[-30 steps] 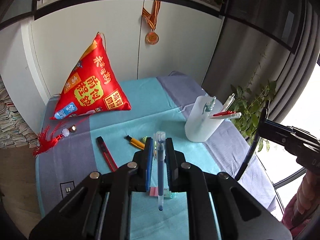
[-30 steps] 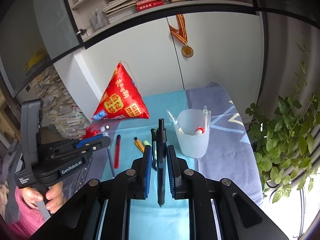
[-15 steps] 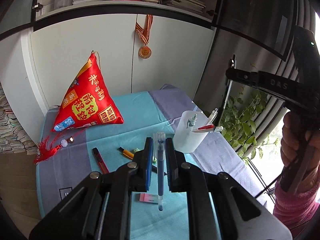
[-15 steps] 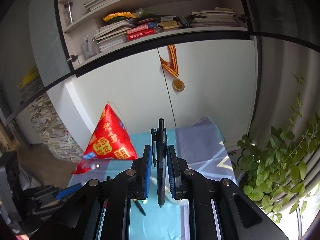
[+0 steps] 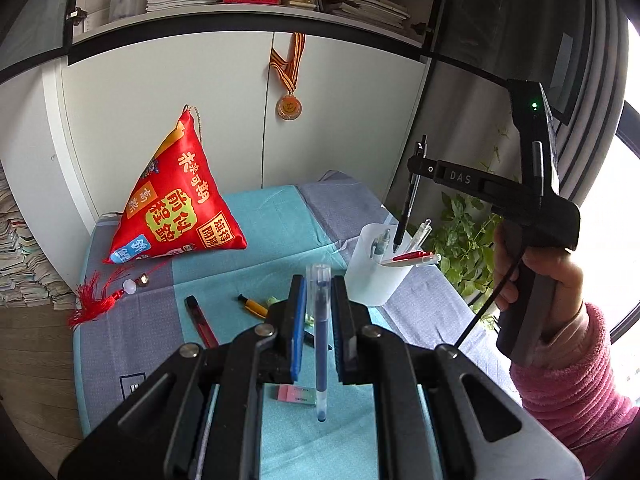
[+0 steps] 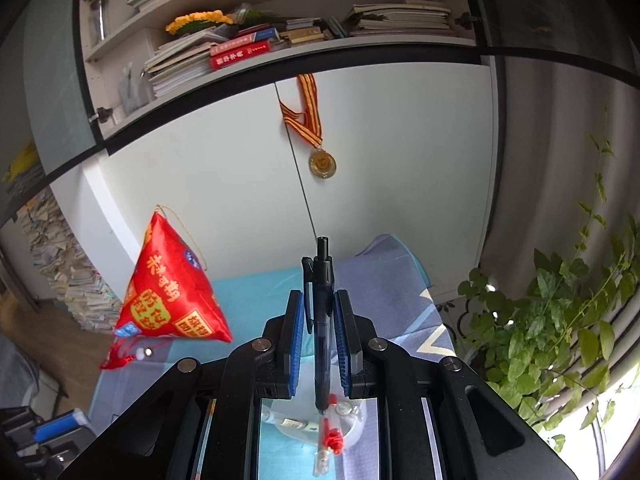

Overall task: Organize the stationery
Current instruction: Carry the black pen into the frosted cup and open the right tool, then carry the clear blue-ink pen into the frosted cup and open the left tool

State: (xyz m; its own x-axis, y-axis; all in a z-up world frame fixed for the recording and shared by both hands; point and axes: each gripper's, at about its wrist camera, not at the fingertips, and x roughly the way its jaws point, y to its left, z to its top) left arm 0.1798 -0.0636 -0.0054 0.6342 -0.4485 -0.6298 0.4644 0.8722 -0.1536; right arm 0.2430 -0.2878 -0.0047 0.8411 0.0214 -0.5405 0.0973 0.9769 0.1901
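Observation:
My left gripper (image 5: pixel 318 292) is shut on a clear blue gel pen (image 5: pixel 321 340), held upright over the table's near middle. My right gripper (image 6: pixel 319 308) is shut on a black click pen (image 6: pixel 323 320). In the left wrist view that black pen (image 5: pixel 408 204) hangs tip down, just above the white pen cup (image 5: pixel 374 270) at the right, which holds several pens. In the right wrist view the cup (image 6: pixel 352 420) shows directly below the pen tip. On the cloth lie a red utility knife (image 5: pixel 200 320), a yellow pen (image 5: pixel 252 306) and a pink eraser (image 5: pixel 294 394).
A red pyramid cushion (image 5: pixel 176 204) with a tassel stands at the back left of the teal and grey table (image 5: pixel 272 216). White cabinet doors with a medal (image 5: pixel 289 106) rise behind. A green plant (image 6: pixel 560 320) is at the right, off the table edge.
The right gripper has swung across with the black pen and now holds it over the cup. The left gripper has kept nearly still with its blue pen.

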